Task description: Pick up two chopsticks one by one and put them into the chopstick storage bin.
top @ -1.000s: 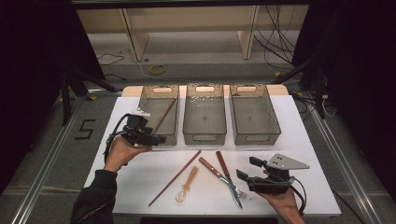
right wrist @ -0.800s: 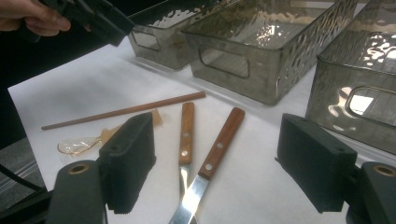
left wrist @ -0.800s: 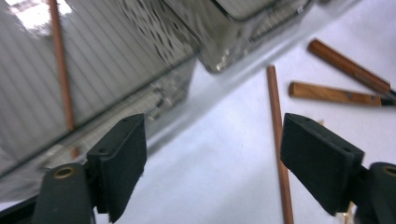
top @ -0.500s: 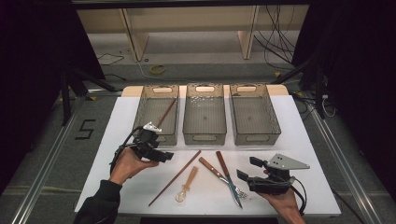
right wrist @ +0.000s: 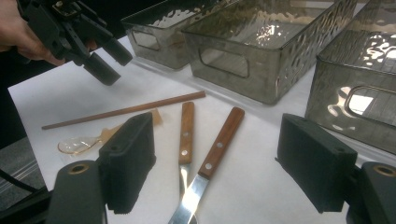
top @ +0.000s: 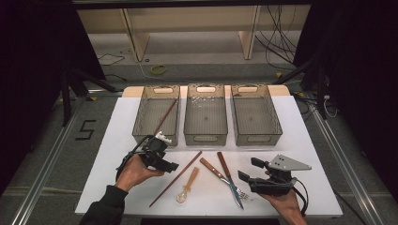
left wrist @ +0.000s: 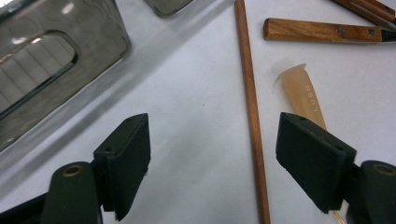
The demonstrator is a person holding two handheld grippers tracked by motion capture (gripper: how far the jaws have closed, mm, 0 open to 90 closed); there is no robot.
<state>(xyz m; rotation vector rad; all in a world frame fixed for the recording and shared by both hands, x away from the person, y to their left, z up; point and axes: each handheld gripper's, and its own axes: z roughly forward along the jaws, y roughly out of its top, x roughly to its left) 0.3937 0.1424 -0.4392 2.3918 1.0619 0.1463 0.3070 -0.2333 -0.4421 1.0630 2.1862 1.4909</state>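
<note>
A brown chopstick (top: 176,179) (left wrist: 252,116) lies slanted on the white table (top: 117,140). My left gripper (top: 170,165) (left wrist: 212,135) (right wrist: 111,61) hovers low just left of its upper half. It is open; its jaws have just been closing a little, and the chopstick shows in the gap near the right pad, untouched. A clear plastic spoon (top: 187,185) (left wrist: 303,95) (right wrist: 79,143) lies beside the chopstick. A wood-handled fork (top: 211,169) (right wrist: 187,130) and knife (top: 224,165) (right wrist: 222,140) cross further right. My right gripper (top: 248,169) (right wrist: 215,158) rests open beside them, holding nothing.
Three clear grey bins stand side by side at the back: the left bin (top: 141,117) (left wrist: 56,65) holds a second chopstick (top: 165,116), while the middle bin (top: 205,138) and right bin (top: 256,138) hold nothing. Cables trail on the floor behind the table.
My left gripper has come away from the left bin, moving toward the front and right and down to the chopstick on the table. The right gripper has stayed put.
</note>
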